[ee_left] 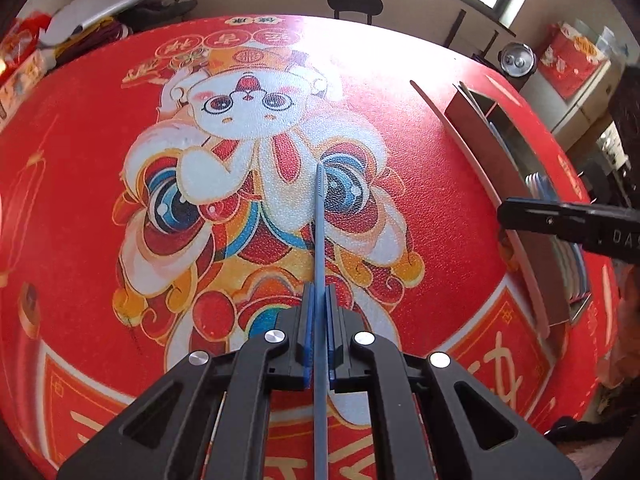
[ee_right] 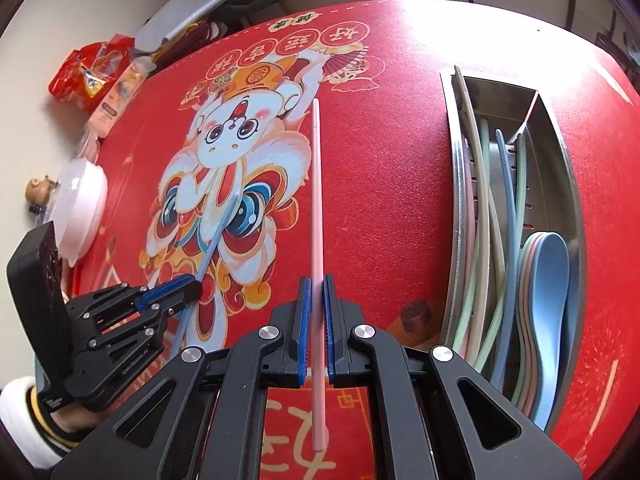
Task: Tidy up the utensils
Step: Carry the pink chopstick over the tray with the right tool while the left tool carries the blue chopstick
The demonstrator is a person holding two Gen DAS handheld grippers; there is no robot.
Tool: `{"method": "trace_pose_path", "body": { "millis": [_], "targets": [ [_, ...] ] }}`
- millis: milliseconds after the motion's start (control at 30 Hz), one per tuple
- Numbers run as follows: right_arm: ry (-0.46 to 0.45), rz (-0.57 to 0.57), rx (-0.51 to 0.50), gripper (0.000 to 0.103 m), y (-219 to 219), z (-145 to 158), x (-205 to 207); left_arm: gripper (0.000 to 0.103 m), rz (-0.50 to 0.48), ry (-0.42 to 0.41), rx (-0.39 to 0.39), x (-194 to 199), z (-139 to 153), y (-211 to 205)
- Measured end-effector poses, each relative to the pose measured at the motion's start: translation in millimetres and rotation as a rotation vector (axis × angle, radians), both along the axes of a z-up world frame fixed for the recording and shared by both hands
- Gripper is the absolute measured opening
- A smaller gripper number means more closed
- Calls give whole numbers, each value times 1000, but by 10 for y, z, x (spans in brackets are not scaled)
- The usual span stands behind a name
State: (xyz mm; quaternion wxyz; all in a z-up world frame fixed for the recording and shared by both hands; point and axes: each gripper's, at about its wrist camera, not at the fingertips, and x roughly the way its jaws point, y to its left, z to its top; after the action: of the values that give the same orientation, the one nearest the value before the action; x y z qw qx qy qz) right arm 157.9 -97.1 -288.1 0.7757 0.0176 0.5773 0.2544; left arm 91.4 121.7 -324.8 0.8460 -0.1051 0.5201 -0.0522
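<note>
At frame centre, each hand-held gripper pinches one chopstick: left hand-held gripper (ee_left: 319,312) blue chopstick (ee_left: 320,224), right hand-held gripper (ee_right: 316,300) pink chopstick (ee_right: 317,200). Align tips with the steel utensil tray's (ee_right: 576,216) long compartment at right before releasing.

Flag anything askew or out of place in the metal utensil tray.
In the metal tray, the chopsticks lie crossed and tangled rather than parallel, and the stacked spoons share the same end. Nothing looks spilled or broken.
</note>
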Motion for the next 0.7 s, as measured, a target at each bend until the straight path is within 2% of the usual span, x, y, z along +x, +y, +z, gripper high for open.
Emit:
{"method": "trace_pose_path", "body": {
  "millis": [167, 433, 700],
  "targets": [
    [-5, -15, 24, 6, -73, 75, -19, 5, 74, -18, -155, 46, 215, 169],
    [-31, -54, 46, 6, -230, 214, -21, 5, 65, -48, -241, 236, 535, 67],
    [-47, -176, 68, 6, -728, 356, 0, 5, 20, -54, -287, 564, 673, -355]
  ]
}}
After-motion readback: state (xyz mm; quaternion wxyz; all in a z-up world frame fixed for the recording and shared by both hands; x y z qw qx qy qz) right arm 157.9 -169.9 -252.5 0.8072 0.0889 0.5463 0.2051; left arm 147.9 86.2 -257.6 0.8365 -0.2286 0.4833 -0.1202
